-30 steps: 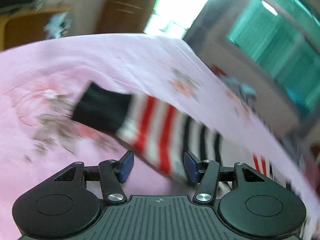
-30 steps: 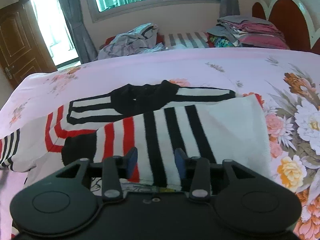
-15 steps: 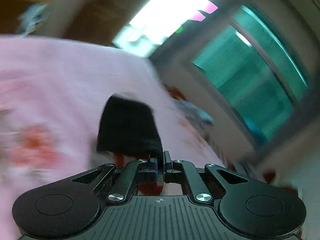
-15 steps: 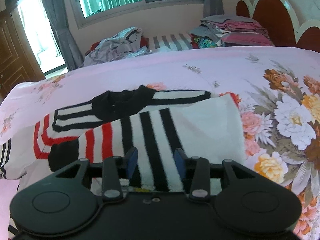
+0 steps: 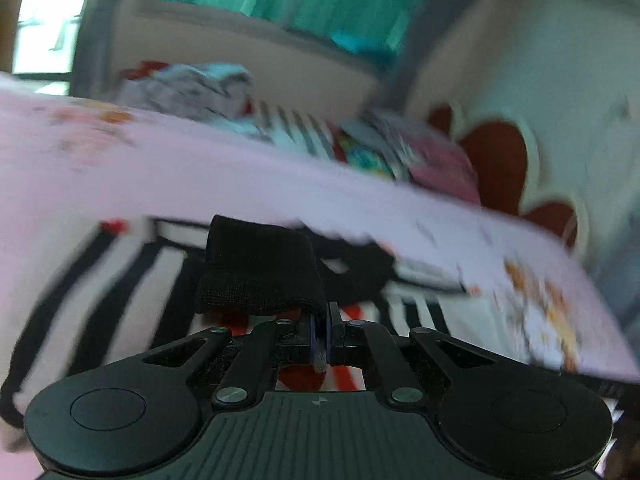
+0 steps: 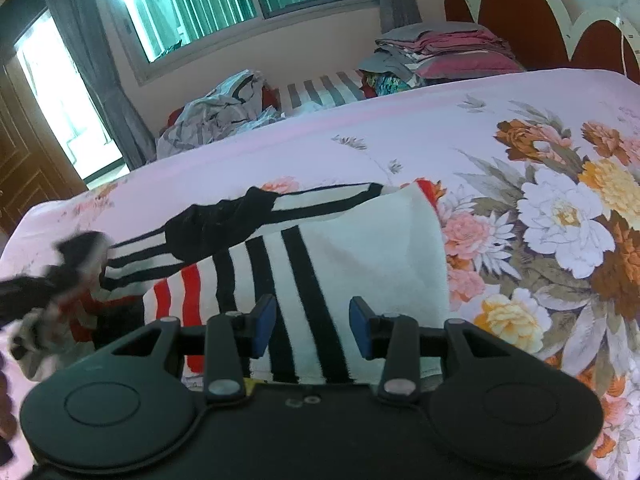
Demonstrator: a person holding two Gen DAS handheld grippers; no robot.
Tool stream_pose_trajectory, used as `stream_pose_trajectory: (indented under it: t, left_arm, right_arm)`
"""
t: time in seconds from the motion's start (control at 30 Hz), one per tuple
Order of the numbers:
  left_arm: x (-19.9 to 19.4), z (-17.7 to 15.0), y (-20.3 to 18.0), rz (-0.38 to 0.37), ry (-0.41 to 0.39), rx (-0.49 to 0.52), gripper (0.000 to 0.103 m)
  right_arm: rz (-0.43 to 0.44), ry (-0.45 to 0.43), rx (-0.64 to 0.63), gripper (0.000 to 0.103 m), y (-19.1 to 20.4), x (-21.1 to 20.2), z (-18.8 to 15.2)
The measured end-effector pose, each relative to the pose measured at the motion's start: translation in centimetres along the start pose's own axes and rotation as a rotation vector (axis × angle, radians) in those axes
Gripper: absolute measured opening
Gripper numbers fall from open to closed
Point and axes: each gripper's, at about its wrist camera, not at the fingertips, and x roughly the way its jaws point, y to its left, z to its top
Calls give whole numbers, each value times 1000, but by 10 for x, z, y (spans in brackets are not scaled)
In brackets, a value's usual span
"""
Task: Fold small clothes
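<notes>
A white sweater with black and red stripes lies flat on the pink floral bedsheet. My left gripper is shut on the sweater's black cuff, which folds over the fingertips and hangs above the striped body. In the right wrist view that lifted sleeve is a blur at the far left. My right gripper is open just above the sweater's near hem, nothing between its blue pads.
A crumpled grey clothes pile and a folded stack sit along the bed's far side. The red and white headboard is at the right, and a wooden door at the left.
My left gripper shut on the black cuff and swung it quickly across over the sweater's body. My right gripper drifted slightly and stayed open.
</notes>
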Motion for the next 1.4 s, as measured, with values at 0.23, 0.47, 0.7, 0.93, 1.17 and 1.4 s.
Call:
stream_pose_trajectory:
  t: [0.23, 0.47, 0.7, 0.93, 1.17, 1.4]
  left_arm:
    - [19, -36, -40, 52, 151, 97, 22]
    - [-71, -36, 6, 183, -28, 21, 68]
    - [-139, -69, 96, 389, 8, -35, 68]
    - [-113, -86, 94, 391, 55, 48, 68]
    - [-97, -80, 94, 378, 50, 90, 46]
    - [-98, -82, 95, 344, 51, 96, 38]
  right_arm:
    - [40, 30, 75, 42, -16, -3, 0]
    - [148, 71, 82, 47, 5, 14, 1]
    - [209, 104, -91, 50, 75, 44, 4]
    - [141, 132, -452, 57, 162, 79, -10]
    - [81, 33, -385, 4, 151, 80, 7]
    - [41, 65, -96, 4, 67, 66, -1]
